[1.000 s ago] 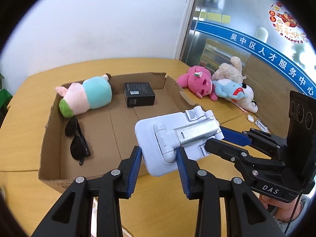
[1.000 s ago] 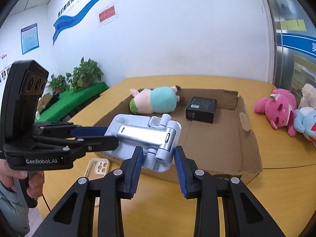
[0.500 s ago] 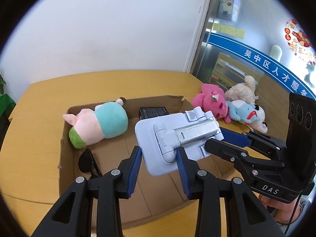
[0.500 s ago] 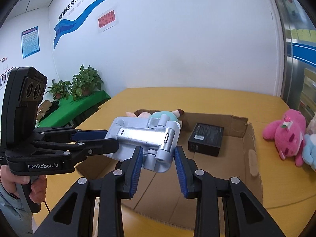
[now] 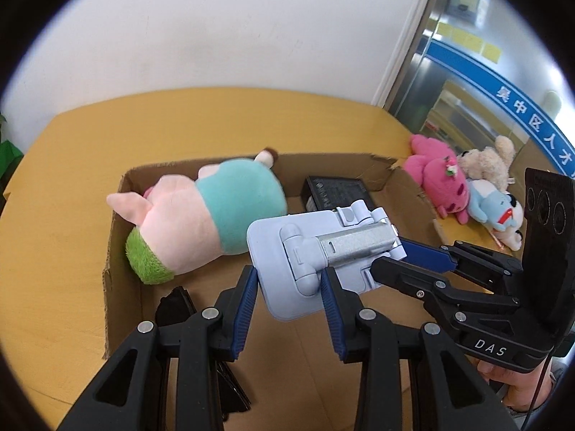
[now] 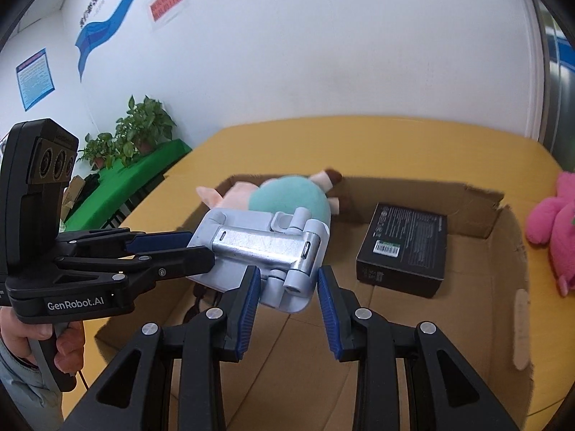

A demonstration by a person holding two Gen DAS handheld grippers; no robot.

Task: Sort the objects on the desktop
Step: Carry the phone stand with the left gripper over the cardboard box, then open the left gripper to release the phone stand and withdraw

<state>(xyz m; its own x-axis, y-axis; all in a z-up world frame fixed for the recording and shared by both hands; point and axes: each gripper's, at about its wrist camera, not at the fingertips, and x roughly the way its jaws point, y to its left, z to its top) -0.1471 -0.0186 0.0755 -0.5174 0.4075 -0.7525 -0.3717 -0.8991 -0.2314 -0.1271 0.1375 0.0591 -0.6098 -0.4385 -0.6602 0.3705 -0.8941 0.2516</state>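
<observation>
A folded pale blue phone stand with a silver hinge is held in the air over an open cardboard box. My left gripper is shut on one end of it. My right gripper is shut on the other end. In the left wrist view the right gripper comes in from the right. In the right wrist view the left gripper comes in from the left. The box holds a pig plush, a black box and dark sunglasses.
A pink plush, a beige plush and a blue-and-white plush lie on the wooden table right of the box. Potted plants stand on a green-covered table beyond the far left edge.
Both grippers have carried the phone stand forward, further over the box. The pig plush and black box look closer and the sunglasses have slid under the left gripper's view.
</observation>
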